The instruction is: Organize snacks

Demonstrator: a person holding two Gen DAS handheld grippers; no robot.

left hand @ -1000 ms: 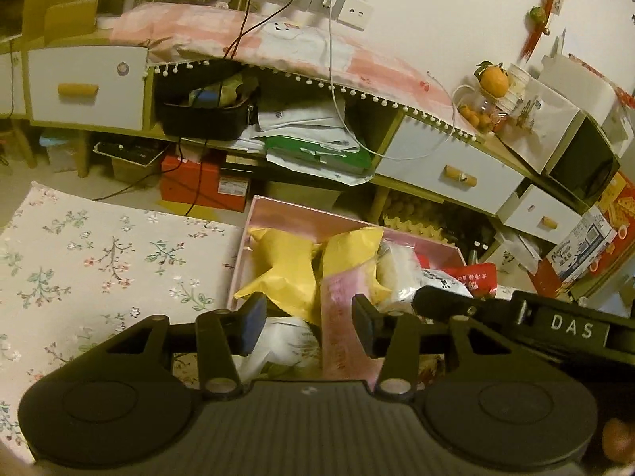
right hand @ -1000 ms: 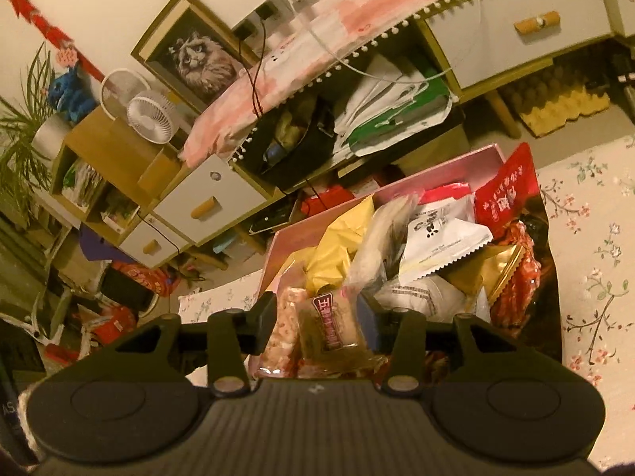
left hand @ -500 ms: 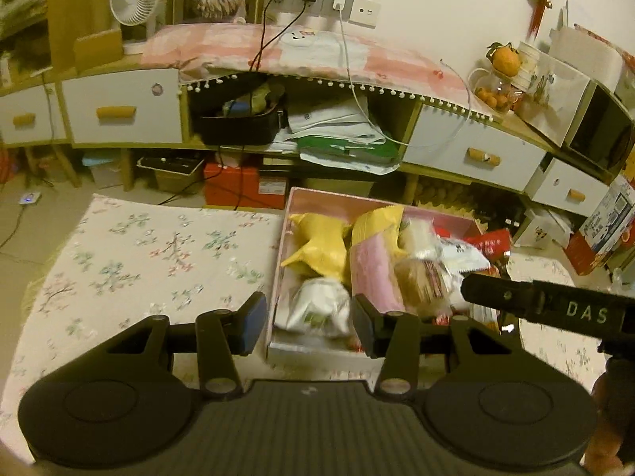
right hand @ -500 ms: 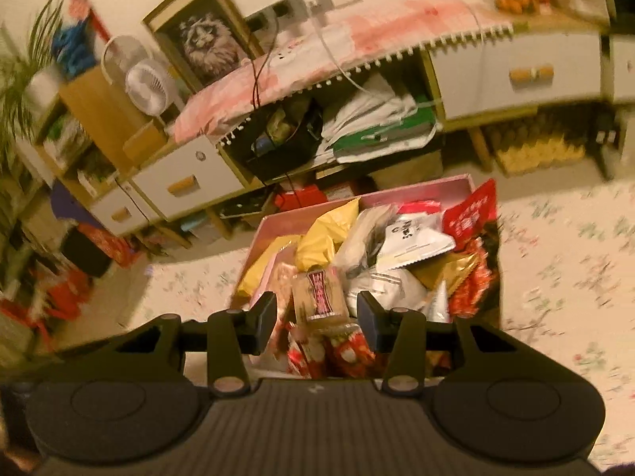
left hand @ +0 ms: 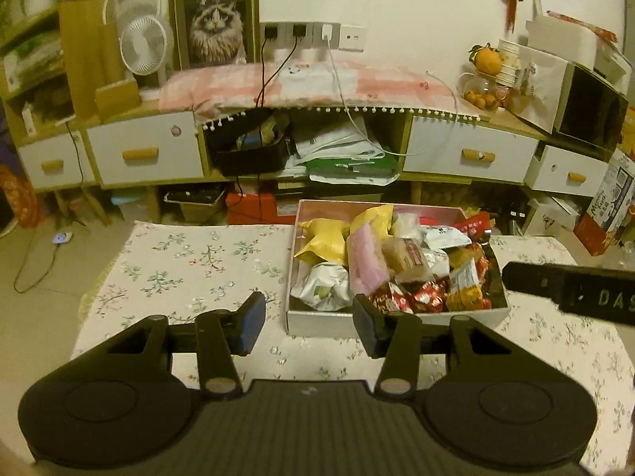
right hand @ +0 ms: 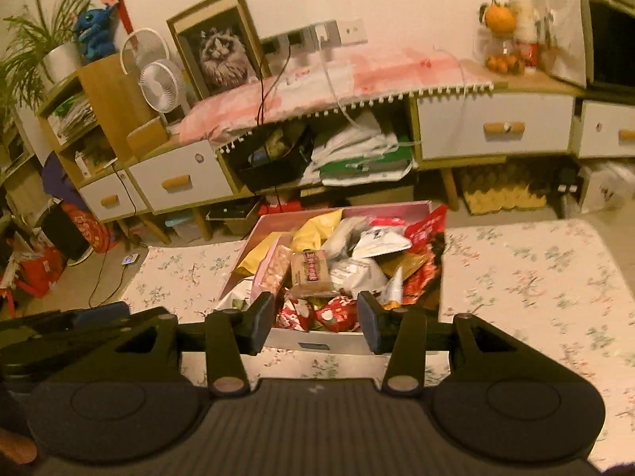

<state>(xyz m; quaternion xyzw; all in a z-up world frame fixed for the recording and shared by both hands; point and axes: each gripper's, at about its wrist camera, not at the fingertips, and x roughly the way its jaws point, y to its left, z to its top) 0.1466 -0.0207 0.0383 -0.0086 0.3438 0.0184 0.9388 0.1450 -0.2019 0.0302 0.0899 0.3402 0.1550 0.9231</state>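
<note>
A pink-lined white box (left hand: 317, 323) full of mixed snack packets stands on a floral tablecloth (left hand: 190, 261). Yellow bags (left hand: 325, 240), a pink packet (left hand: 365, 263), a brown biscuit pack (left hand: 406, 256) and red sweets (left hand: 420, 291) lie in it. My left gripper (left hand: 307, 327) is open and empty, just in front of the box's near wall. My right gripper (right hand: 317, 327) is open and empty, over the box's near edge (right hand: 317, 341); the biscuit pack (right hand: 311, 271) lies beyond it. The right gripper's body (left hand: 571, 287) shows at the right of the left wrist view.
A low cabinet with white drawers (left hand: 147, 154) runs behind the table, with a black bin (left hand: 254, 154), papers (left hand: 349, 154), a fan (left hand: 143, 45) and a cat picture (left hand: 216, 31). Floral cloth (right hand: 528, 269) lies on both sides of the box.
Both grippers have pulled back and up from the box, so the whole box and more of the table now show. Both stay open and empty.
</note>
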